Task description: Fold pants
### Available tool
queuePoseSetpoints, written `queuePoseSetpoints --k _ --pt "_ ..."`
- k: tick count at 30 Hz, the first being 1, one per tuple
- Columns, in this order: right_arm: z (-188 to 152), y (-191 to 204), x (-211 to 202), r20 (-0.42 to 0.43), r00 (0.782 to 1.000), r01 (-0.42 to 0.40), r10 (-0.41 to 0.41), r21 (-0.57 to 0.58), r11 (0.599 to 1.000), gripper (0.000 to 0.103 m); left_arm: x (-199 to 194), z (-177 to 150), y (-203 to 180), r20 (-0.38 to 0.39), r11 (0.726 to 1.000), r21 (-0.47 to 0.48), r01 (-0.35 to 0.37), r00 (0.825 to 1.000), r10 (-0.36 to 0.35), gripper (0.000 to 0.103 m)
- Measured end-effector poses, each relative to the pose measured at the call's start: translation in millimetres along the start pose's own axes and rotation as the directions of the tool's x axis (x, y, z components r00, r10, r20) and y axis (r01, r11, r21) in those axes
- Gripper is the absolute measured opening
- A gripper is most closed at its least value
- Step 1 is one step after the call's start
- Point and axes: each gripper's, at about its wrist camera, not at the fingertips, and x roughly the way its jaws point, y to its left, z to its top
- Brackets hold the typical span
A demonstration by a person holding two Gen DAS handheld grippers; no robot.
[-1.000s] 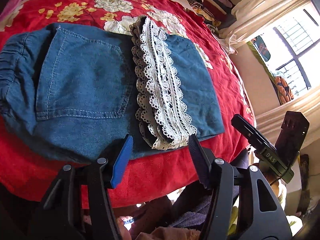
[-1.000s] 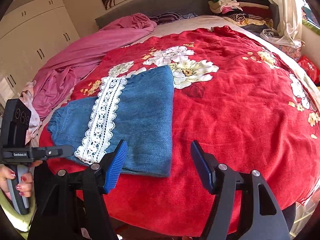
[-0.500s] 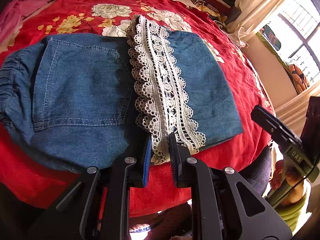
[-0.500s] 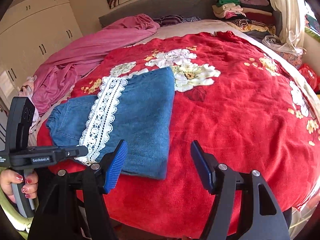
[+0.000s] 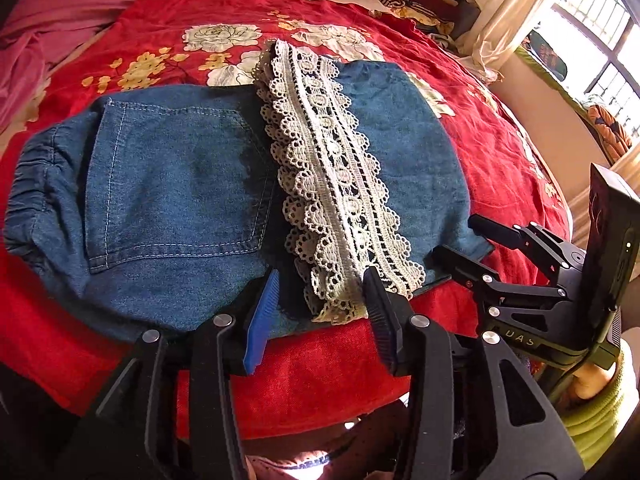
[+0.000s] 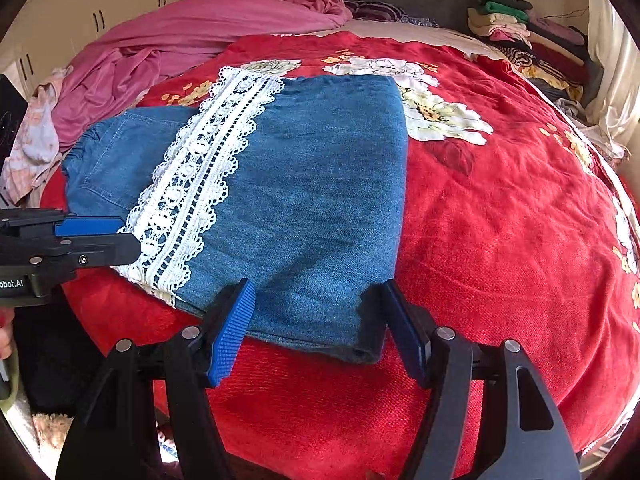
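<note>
Folded blue denim pants (image 5: 172, 200) with white lace trim (image 5: 340, 200) at bed's near edge, on red floral blanket (image 6: 500, 220). Left gripper (image 5: 320, 312) jaws just reopened, straddling lace end; right gripper (image 6: 320, 328) jaws released, straddling denim corner.

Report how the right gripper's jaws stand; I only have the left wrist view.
Observer: The right gripper's jaws stand open, one on each side of the near corner of the pants, pressing nothing.
Operator: Name what lies past the waistband end.
Observer: A pale patterned cloth lies there next to the pink sheet, apart from the pants.
</note>
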Motion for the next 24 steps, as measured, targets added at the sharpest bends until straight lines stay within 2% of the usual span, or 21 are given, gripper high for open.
queuePoseSetpoints --k 9,11,15,19,24 --pt "-1 -12 -30 0.045 0.999 0.011 -0.014 0.07 0.997 0.065 -15 2 0 0.016 1.0 0.024 -0.019 1.0 0.018 0.049" --pt "-1 -17 -35 0.055 0.998 0.019 -0.024 0.093 0.995 0.07 -19 3 1 0.023 0.999 0.024 -0.027 0.999 0.027 0.05" --pt "-1 -23 -44 0.064 0.997 0.024 -0.032 0.123 0.992 0.071 -30 4 2 0.045 0.999 0.024 -0.03 0.999 0.029 0.058" --pt "1 -23 -52 0.073 0.996 0.036 -0.046 0.137 0.99 0.081 -39 4 3 0.065 0.999 0.022 -0.046 0.997 0.044 0.069" --pt "7 -16 -61 0.088 0.994 0.048 -0.06 0.13 0.99 0.088 -53 3 8 0.1 0.998 0.016 -0.064 0.993 0.062 0.073"
